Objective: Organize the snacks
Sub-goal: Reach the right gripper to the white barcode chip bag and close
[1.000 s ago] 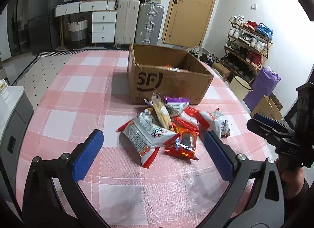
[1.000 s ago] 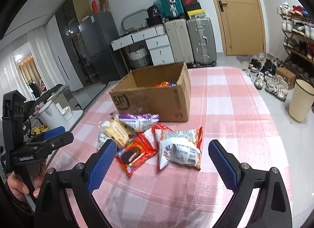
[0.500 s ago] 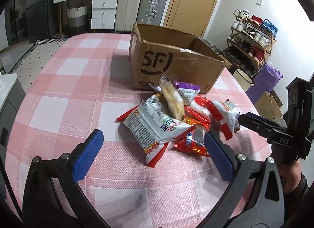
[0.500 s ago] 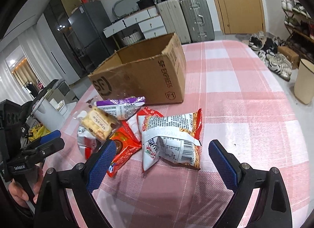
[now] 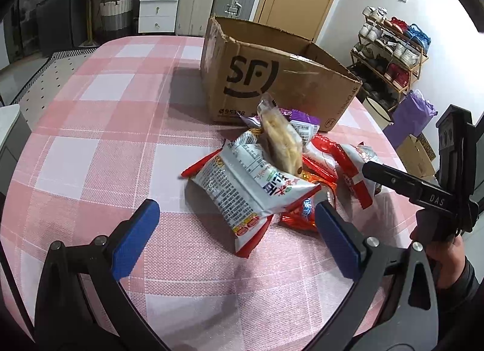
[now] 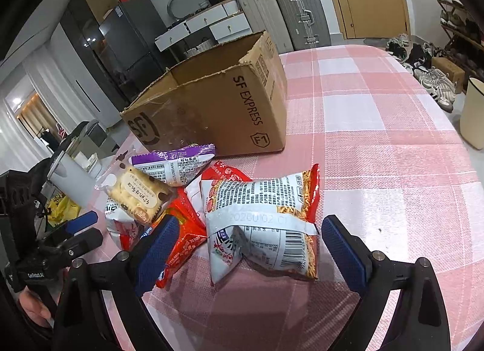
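Most of the sorting remained undone. A heap of snack packets lay on the table point(image 5: 90, 145) just in front of the SF Express cardboard box point(image 6: 217, 109), whose inside was hidden from both views. The left gripper point(image 5: 236, 224) hung with jaws wide apart and empty over a white-and-red noodle snack bag point(image 5: 242, 187). The right gripper point(image 6: 248, 245) straddled another noodle bag point(image 6: 266, 218), jaws apart, not pressing it. A biscuit pack point(image 6: 139, 193) and a purple packet point(image 6: 175, 163) also waited.
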Motion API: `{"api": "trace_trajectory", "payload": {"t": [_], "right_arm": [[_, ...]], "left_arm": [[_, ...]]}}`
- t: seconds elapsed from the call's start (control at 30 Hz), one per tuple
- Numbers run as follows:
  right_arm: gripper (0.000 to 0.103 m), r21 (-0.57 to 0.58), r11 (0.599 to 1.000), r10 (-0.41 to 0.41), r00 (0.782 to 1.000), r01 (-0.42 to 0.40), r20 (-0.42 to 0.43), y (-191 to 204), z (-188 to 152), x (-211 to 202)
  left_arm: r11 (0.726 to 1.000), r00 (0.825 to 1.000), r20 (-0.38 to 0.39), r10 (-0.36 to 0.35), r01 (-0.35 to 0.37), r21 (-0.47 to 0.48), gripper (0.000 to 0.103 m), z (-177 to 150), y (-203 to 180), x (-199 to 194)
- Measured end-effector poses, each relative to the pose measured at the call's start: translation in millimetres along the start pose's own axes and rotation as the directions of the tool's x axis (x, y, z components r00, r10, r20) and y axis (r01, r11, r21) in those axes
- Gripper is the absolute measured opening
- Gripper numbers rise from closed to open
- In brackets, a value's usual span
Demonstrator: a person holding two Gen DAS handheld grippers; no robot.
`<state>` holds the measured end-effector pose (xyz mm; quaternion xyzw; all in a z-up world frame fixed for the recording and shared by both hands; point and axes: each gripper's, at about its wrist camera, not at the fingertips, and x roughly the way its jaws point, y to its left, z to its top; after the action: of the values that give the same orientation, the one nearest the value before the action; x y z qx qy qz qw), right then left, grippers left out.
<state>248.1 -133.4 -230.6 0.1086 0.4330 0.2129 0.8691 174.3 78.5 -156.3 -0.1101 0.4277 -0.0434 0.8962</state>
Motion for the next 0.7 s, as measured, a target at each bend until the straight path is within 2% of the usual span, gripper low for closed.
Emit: {"api": "trace_trajectory", "payload": {"t": [0.33,0.5,0.6,0.7], "right_arm": [[0.095,-0.001,1.000,0.005,1.000,-0.005,-0.013,-1,-1,9],[0.069,-0.019,1.000,-0.004,1.000,0.003,-0.031,1,-3,13],[0.064,-0.028,1.000,0.001,1.000,-0.002,-0.029,1,-5,13],[0.062,-0.028,1.000,0.000,1.000,0.000,-0.017,0,-6,9]], "left_arm": [[1.000,1.000,-0.015,-0.009,0.009,-0.009,0.102,-6,6,5],[1.000,1.000,-0.018,-0.012,0.012,-0.012,0.102,-7,7,6],[1.000,1.000,-0.018,-0.012,0.012,-0.012,0.102,-8,7,5],[1.000,1.000,-0.018,-0.012,0.012,-0.017,0.102,-9,8,3]]}}
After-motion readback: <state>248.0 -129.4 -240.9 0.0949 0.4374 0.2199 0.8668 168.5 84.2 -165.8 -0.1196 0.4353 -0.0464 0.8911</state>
